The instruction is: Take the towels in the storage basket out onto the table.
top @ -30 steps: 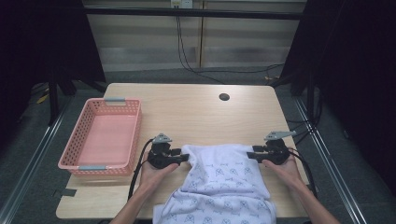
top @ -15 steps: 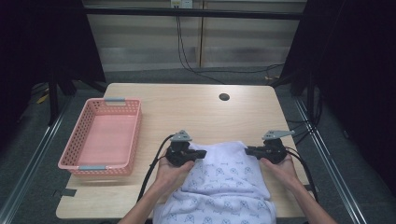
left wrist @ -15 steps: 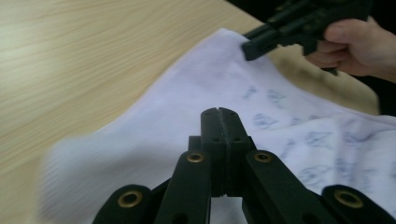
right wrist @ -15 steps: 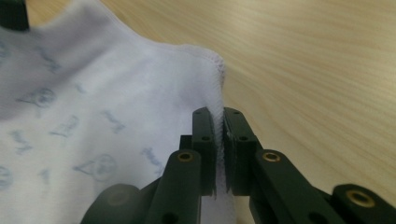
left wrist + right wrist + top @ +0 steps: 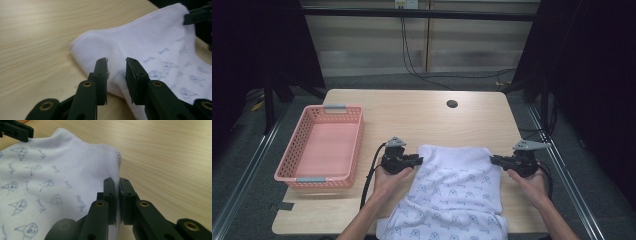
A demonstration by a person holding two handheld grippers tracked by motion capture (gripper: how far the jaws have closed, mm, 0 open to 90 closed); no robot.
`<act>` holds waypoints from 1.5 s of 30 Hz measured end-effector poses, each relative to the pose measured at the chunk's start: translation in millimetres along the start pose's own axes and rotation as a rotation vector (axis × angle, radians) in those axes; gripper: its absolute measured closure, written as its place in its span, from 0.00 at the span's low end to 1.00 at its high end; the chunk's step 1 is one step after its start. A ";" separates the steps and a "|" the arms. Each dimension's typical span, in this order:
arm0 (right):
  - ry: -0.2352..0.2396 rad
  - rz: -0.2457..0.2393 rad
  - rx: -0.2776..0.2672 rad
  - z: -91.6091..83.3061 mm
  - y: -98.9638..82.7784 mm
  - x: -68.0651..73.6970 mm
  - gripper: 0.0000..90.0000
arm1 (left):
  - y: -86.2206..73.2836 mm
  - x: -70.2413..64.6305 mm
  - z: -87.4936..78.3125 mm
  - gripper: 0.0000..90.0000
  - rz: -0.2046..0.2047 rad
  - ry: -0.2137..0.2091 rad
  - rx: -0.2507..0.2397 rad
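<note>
White cloth point(image 5: 457, 190) now spreads wider: right gripper point(image 5: 497, 160) clamps its edge, left gripper's point(image 5: 418, 160) jaws just reopened around it.

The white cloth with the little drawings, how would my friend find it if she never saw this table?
Start at the wooden table and skip the pink basket on its left. The cloth lies at the near edge, spread between the left gripper and the right gripper. It is the one soft thing there, white with pale blue doodles.

One printed cloth point(image 5: 457, 190), one pink basket point(image 5: 319, 145), two tongs, one table point(image 5: 422, 112).
</note>
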State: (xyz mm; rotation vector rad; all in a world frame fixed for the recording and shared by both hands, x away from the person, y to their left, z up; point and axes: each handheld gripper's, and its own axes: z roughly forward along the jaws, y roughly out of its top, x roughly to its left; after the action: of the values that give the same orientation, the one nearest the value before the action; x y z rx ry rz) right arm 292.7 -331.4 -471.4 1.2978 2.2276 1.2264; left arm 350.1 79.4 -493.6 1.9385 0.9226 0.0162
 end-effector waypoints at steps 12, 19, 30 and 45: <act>0.022 0.003 0.013 9.7 1.6 -2.1 0.95 | 4.4 25.5 20.0 0.65 -0.047 0.054 0.011; 0.041 0.003 0.024 12.9 1.7 -1.7 0.94 | 12.3 20.3 36.8 0.75 0.002 0.065 0.062; 0.064 0.014 -0.062 -2.2 13.2 1.5 0.95 | 44.2 -10.8 -24.1 0.97 0.132 0.014 -0.099; 0.106 -0.006 -0.070 -22.1 1.7 22.8 0.95 | 0.9 -76.7 1.6 0.95 0.279 -0.097 0.068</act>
State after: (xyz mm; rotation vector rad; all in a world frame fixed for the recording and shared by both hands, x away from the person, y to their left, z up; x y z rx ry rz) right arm 267.7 -324.1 -453.2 1.2261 2.2361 1.3890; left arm 296.5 31.6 -467.0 2.0993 0.5903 0.0533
